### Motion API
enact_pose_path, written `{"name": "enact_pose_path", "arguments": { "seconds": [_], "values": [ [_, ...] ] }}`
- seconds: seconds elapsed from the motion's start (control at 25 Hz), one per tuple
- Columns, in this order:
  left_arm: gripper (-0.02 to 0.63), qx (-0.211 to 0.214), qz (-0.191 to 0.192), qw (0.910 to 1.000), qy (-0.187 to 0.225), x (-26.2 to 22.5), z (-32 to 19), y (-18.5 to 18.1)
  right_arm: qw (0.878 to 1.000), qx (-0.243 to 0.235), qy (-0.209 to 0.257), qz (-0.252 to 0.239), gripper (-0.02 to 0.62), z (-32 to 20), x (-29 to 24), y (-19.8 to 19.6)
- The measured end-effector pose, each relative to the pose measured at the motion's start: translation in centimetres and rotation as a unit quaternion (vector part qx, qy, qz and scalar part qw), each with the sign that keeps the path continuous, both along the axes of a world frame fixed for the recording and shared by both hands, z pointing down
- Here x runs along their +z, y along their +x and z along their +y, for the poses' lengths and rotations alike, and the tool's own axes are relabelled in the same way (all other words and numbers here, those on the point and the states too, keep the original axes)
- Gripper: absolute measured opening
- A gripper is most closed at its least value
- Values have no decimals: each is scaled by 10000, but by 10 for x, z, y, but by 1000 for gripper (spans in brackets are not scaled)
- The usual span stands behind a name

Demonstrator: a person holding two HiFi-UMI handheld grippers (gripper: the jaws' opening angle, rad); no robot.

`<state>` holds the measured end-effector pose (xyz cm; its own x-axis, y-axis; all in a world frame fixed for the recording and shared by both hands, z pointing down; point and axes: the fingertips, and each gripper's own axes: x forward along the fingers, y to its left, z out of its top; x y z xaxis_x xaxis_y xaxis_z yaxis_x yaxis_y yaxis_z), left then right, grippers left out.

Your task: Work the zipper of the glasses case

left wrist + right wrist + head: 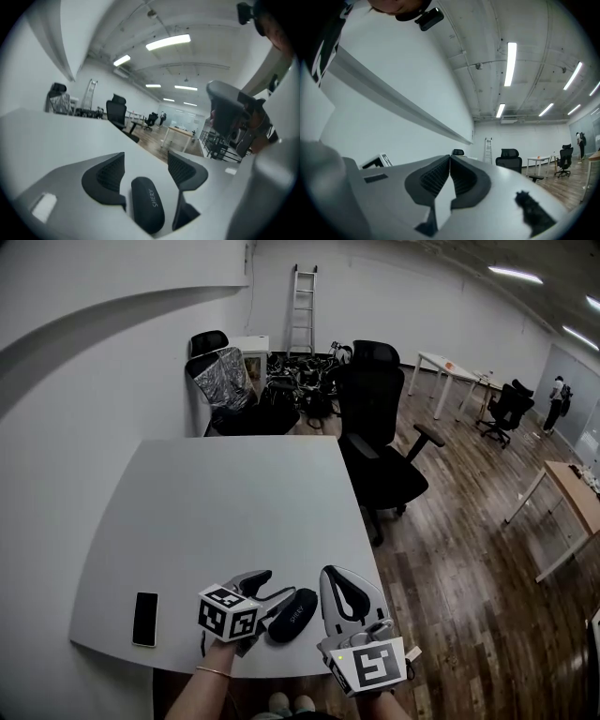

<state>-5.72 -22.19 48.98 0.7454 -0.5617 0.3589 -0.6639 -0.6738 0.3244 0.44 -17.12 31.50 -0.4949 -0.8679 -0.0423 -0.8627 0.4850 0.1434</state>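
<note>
White worktop (234,512) in a large office room, black office chair (380,442) pulled up at its far corner, dark phone (145,618) lying near its left front. The black glasses case (292,615) lies close to the worktop's near edge. It sits between the spread jaws of the left gripper (272,589), which do not appear to touch it. Just beside it to the right, the right gripper (342,582) points away from the person. Its jaws are pressed together on nothing, tips meeting, and its own view looks out across the room.

Judged from here, the main risk is the case slipping. It is smooth and rounded, so a squeeze that lands off-centre could send it sliding out of the jaws, and it lies near enough to the edge to go over. The right gripper must also spread before it can take a zipper pull. A small pull is easy to miss or to lose mid-tug, and pulling before the left gripper has a firm hold would simply drag the case.

No view shows the zipper or its pull. From the left gripper's view only the case's lettered top is seen, with its nearest end cut off by the gripper's body. Whether the case is fully zipped cannot be told.
</note>
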Motion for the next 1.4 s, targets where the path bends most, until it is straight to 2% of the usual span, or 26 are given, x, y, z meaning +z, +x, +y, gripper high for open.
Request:
{"name": "enact_pose_path", "arguments": {
  "seconds": [0.08,0.16,0.24,0.32,0.44,0.56,0.68,0.8,0.96,1.08,1.2,1.4],
  "values": [
    [317,357,-297,9962,-739,42,-1,8,9999,86,4,-72,8,-3,-1,10],
    [348,693,-644,9866,-1330,80,-1,15,9998,113,116,-140,8,-6,-2,17],
    [357,928,-826,9766,-1754,108,1,22,9997,112,166,-128,8,-9,-1,24],
    [362,1012,-877,9717,-1946,122,1,28,9998,149,88,-111,8,-12,-5,30],
    [368,1120,-972,9674,-2051,132,0,40,9994,292,-184,-100,8,-20,-13,38],
    [388,1309,-1214,9615,-2088,141,2,51,9994,287,-117,-179,8,-23,-9,43],
    [400,1481,-1541,9561,-2005,146,7,62,9993,237,58,-297,8,-22,-8,45],
    [400,1557,-1824,9528,-1860,150,11,75,9994,254,-165,-177,8,-23,-2,47],
    [402,1728,-1936,9444,-2018,161,22,91,9987,121,126,-478,8,-20,10,50],
    [408,1832,-2033,9373,-2158,167,29,99,9981,163,281,-515,8,-20,0,53],
    [407,1767,-2024,9379,-2193,168,26,99,9971,88,417,-637,8,-22,-15,53],
    [396,1564,-1930,9427,-2228,170,21,98,9982,258,166,-517,8,-28,2,61]
  ]
}}
